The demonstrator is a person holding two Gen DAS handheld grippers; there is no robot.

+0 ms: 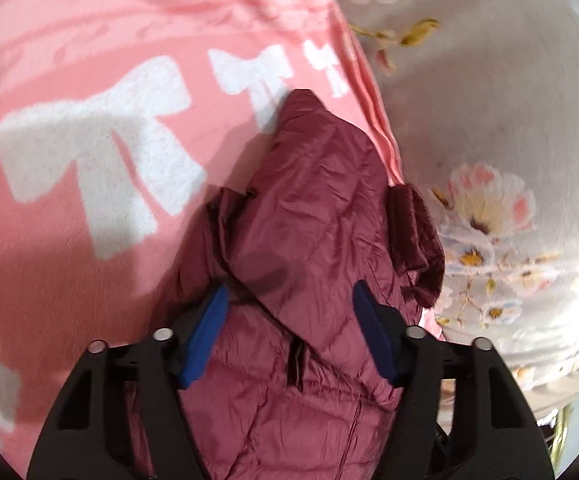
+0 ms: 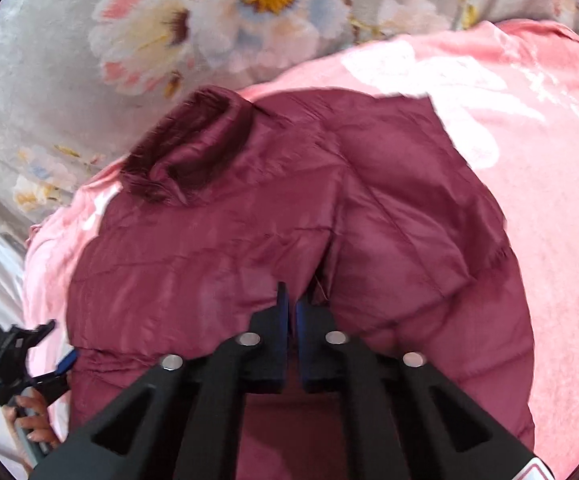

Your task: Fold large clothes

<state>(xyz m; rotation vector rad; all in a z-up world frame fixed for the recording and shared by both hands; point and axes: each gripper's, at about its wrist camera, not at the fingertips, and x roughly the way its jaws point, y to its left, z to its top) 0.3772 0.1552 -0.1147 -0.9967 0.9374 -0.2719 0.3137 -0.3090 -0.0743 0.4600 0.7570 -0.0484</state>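
Jacket: I see the maroon puffer jacket (image 1: 309, 208) on the pink bow blanket (image 1: 89, 80), mid-frame.
Axis: runs bottom to top of my left view, its tip upward.
Left gripper (image 1: 289, 308): jaws apart, pressing nothing.
Right gripper (image 2: 291, 300): closed, nothing visibly pinched.

Maroon quilted jacket (image 1: 313, 208); pink blanket (image 1: 89, 40) with white bows; pale grey bedsheet (image 1: 489, 100) with floral print; blue-padded black fingers (image 1: 209, 332)
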